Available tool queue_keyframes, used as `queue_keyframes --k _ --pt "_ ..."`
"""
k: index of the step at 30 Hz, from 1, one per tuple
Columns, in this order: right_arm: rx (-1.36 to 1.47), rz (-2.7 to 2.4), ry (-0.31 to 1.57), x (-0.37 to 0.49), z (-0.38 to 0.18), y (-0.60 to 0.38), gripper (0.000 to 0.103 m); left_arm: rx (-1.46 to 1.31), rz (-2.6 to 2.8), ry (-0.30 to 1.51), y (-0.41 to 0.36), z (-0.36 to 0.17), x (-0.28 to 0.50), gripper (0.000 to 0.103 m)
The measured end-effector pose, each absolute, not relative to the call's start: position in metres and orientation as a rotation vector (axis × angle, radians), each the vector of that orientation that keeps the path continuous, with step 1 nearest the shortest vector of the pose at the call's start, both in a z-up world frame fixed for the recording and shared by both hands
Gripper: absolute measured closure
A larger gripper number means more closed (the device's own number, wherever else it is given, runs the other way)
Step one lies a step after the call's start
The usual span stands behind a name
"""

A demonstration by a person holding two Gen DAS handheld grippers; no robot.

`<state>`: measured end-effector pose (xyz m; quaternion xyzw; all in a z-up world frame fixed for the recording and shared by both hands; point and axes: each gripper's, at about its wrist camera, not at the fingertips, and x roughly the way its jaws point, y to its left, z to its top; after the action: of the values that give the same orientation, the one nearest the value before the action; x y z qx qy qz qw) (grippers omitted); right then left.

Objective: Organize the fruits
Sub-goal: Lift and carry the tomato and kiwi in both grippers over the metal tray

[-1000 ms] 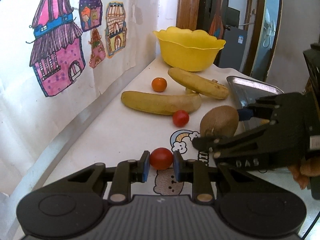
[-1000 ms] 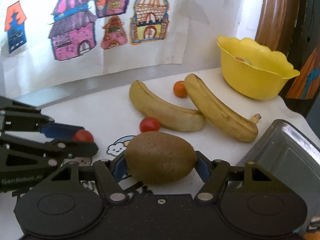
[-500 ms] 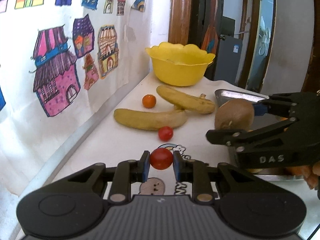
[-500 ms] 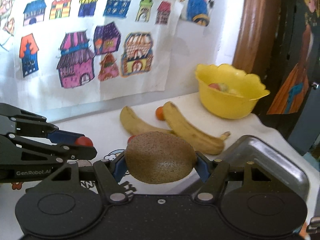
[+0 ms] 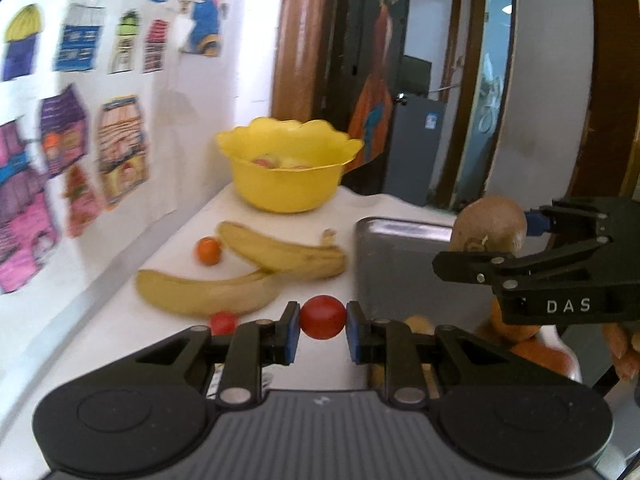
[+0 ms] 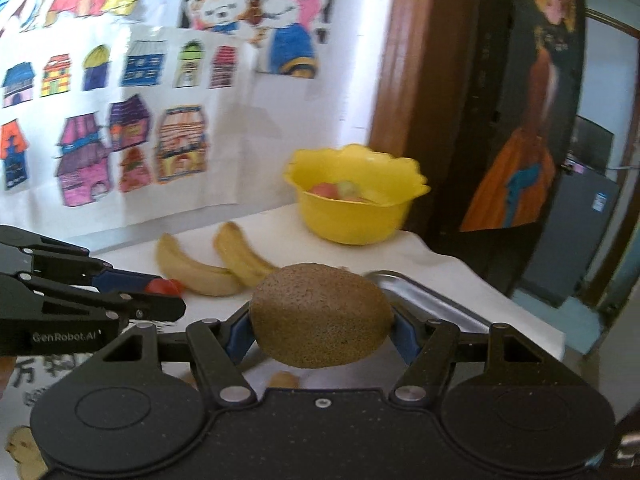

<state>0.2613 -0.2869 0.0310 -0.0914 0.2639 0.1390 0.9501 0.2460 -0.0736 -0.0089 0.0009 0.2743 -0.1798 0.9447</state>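
The kiwi [image 6: 320, 316] sits clamped between the blue pads of the right claw [image 6: 320, 320], lifted clear of the surface [image 6: 440, 264], with the grey metal tray [image 6: 432, 300] showing just behind it. From the left wrist view the same kiwi [image 5: 490, 226] hangs over the tray [image 5: 400, 264], at the tip of the right claw [image 5: 508, 236].

The left claw [image 5: 323, 322] is pinched narrow on a small red cherry tomato [image 5: 323, 317], also held above the surface [image 5: 120, 332]. In the right wrist view that left claw [image 6: 160, 292] lies to the left of the kiwi, the tomato [image 6: 162, 286] just visible at its tip.

On the surface beyond the kiwi lie two bananas side by side, touching: the nearer banana [image 5: 204, 292] and the farther banana [image 5: 284, 254]. A second red cherry tomato [image 5: 223, 322] rests just in front of the nearer banana, and a small orange fruit [image 5: 208, 251] sits beside the farther banana, toward the wall.

Farther back than the bananas stands a yellow scalloped bowl [image 5: 288, 188] with some blurred fruit inside; what kind, I cannot tell. Coloured drawings of houses [image 5: 120, 152] hang on the wall to the left of the bowl.
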Motion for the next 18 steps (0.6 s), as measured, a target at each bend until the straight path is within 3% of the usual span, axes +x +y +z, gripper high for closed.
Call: queue_keyframes --k 18 --pt "-0.12 0.242 0.574 0.282 -0.006 -0.335 0.033 -0.01 -0.446 0.621 -0.148 -0.033 0.29 0.077"
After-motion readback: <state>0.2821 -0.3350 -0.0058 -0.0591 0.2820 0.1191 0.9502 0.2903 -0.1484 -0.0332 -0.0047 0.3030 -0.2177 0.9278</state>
